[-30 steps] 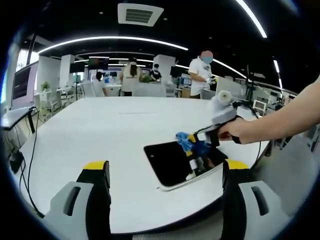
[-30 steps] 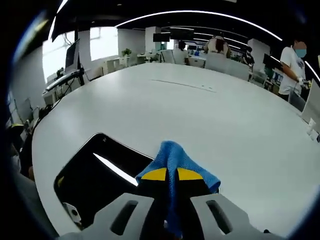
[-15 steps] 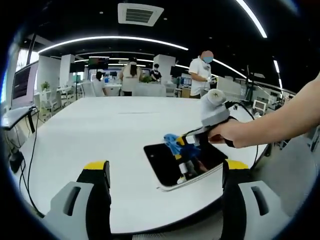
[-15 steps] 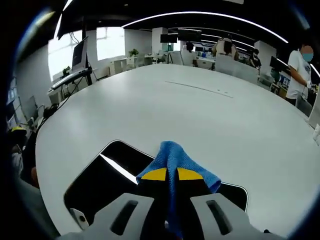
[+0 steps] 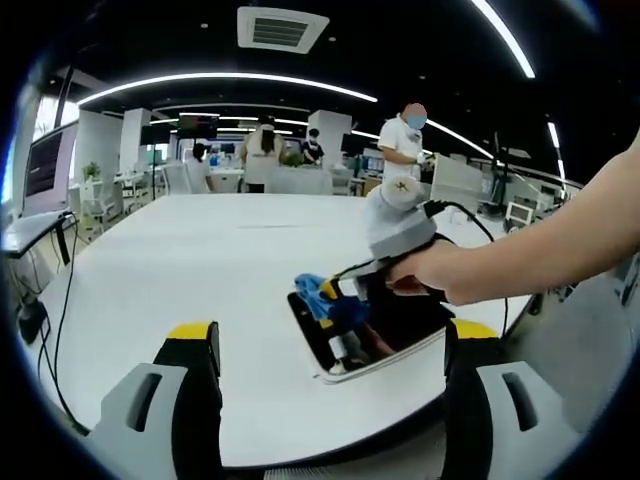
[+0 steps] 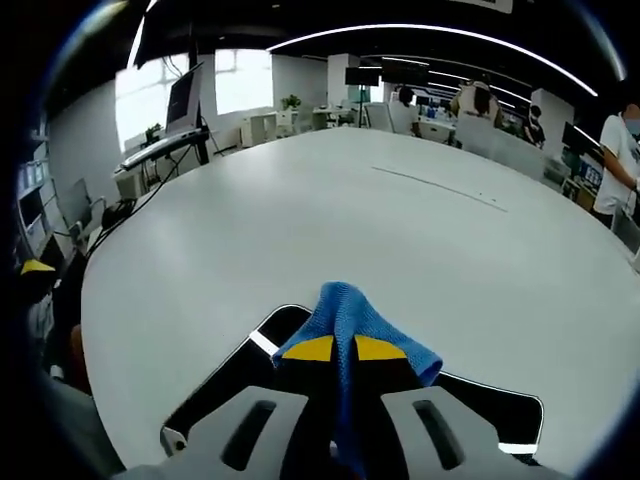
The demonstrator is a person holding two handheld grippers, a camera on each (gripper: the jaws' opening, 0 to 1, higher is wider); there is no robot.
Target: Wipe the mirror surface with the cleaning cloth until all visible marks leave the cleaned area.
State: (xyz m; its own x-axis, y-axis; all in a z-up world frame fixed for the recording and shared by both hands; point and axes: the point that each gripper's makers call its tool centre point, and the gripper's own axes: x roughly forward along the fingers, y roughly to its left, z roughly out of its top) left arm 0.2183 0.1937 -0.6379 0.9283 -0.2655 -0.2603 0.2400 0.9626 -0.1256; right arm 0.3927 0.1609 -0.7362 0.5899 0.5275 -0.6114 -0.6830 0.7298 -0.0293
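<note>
Right gripper (image 6: 335, 350): fingers clamped on the blue cleaning cloth (image 6: 350, 312), which sits over the far end of the dark mirror (image 6: 235, 385) lying flat on the white table (image 6: 400, 240). In the left gripper view the left gripper (image 5: 330, 340) hangs short of the mirror (image 5: 400, 320), fingers wide apart and empty. There a hand (image 5: 440, 275) holds the right gripper (image 5: 330, 298), cloth (image 5: 312, 288) at the mirror's left end.
</note>
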